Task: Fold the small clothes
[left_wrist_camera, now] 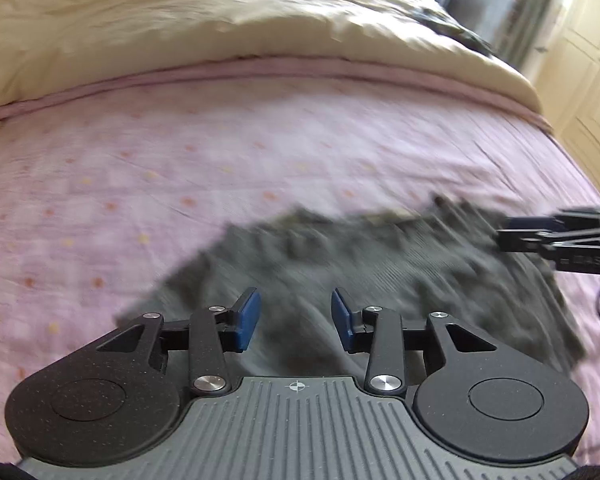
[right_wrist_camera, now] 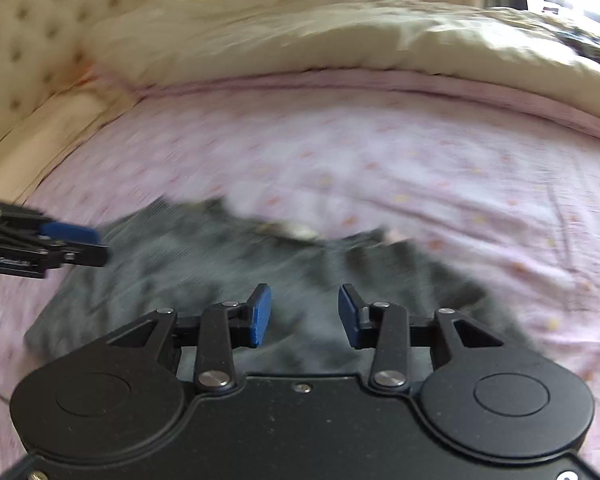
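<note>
Early in the fold, by the look of it: grey garment (left_wrist_camera: 340, 264) spread loosely on the pink dotted bedsheet (left_wrist_camera: 180, 152), rumpled along its far edge, with no neat crease or stacked layer visible through the motion blur. Hard to tell what kind of garment, or whether any part is already doubled over. Left gripper (left_wrist_camera: 295, 318) poised over the near-left part of the cloth, jaws parted wide, blue pads (left_wrist_camera: 249, 316) clear of each other and nothing between them. Right gripper (right_wrist_camera: 305, 316) likewise over the near-right part, jaws well apart, empty. Each gripper also seen from the other's camera at the frame edge, near the garment's side border; contact with the fabric impossible to judge there. Left to do, as judged: pinch two corners or an edge, carry them across, flatten, perhaps repeat. Room for moving is generous: broad stretch of bare sheet beyond the garment and to its left, well clear before the folded-back cream duvet (left_wrist_camera: 180, 28) along the far side. Tufted headboard (right_wrist_camera: 24, 40) off to the left, well apart from the work. Garment's near edge hidden beneath both gripper bodies, so the bed's near border cannot be made out.
</note>
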The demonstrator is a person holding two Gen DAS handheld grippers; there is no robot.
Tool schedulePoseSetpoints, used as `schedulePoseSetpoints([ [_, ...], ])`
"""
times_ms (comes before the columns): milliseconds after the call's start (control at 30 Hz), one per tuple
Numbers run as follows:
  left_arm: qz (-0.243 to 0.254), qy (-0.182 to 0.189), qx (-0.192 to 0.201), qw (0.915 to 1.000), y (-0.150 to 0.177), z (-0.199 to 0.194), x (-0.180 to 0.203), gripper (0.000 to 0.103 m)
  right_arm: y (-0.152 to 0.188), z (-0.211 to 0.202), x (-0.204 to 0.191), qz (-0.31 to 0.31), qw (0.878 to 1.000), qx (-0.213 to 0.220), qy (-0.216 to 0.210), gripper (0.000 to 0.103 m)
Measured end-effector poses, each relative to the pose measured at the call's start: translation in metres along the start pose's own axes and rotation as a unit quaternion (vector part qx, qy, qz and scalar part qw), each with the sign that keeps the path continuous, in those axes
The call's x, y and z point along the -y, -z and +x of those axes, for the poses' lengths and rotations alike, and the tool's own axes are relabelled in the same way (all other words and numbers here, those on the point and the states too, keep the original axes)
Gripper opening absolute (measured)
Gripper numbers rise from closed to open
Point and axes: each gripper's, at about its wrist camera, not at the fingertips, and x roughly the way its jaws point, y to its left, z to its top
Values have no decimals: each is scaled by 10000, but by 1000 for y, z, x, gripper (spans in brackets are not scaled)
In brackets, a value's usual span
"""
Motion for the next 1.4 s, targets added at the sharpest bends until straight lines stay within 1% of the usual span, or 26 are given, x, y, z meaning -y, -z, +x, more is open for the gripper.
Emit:
schedulePoseSetpoints([
  [100,440,108,-143,9989,28,-1,23,40,15,3,-36,-565,9979,-185,-249,49],
  [200,767,112,-343,9964,48,7,30,42,23,14,-59,-1047,9929,-387,-421,48],
  [267,773,-58,-440,9960,55,15,23,44,23,24,-65,-1319,9894,-452,-396,48],
  [333,493,-100,-414,9979,56,18,7,48,19,37,-59,-1390,9890,-482,-174,48],
  [400,206,-175,-390,9989,52,18,-8,48,6,47,-42,-1139,9924,-455,68,48],
  [467,54,-268,-385,9989,48,17,-21,48,-9,59,-20,-661,9961,-477,337,48],
  [533,-63,-289,-397,9988,46,17,-30,48,-18,70,0,-344,9959,-547,625,48],
  [600,-37,-324,-412,9986,45,18,-34,48,-22,74,16,-81,9945,-626,833,48],
  [667,-42,-380,-431,9983,45,16,-37,48,-25,67,27,211,9937,-566,942,49],
  [700,-107,-416,-442,9981,44,15,-38,48,-25,60,29,284,9933,-500,1004,49],
  [767,-321,-470,-392,9976,43,7,-41,48,-23,40,28,331,9944,-268,967,50],
  [833,-391,-563,-208,9974,43,-7,-39,49,-15,20,16,207,9962,-100,837,59],
  [867,-358,-583,-148,9975,44,-13,-36,49,-10,12,9,131,9972,-57,727,67],
  [900,-324,-556,-125,9978,46,-17,-32,49,-4,4,1,66,9982,-38,592,70],
  [967,-245,-435,-172,9986,53,-21,-24,49,12,-3,-15,-6,9990,-117,439,70],
  [1033,-98,-391,-310,9987,63,-19,-15,50,30,-4,-28,26,9986,-378,369,70],
  [1100,33,-424,-511,9978,77,-15,-9,50,52,-7,-33,111,9966,-650,487,70],
  [1200,112,-474,-602,9970,94,-15,-9,50,84,-15,-22,331,9907,-931,936,70],
  [1300,364,-499,-646,9960,102,-19,-9,50,100,-29,-1,709,9858,-920,1214,71],
  [1367,470,-518,-717,9950,101,-20,-6,50,101,-38,7,843,9836,-931,1292,71],
  [1400,430,-525,-742,9949,99,-22,-6,50,100,-41,9,878,9835,-919,1289,72],
])
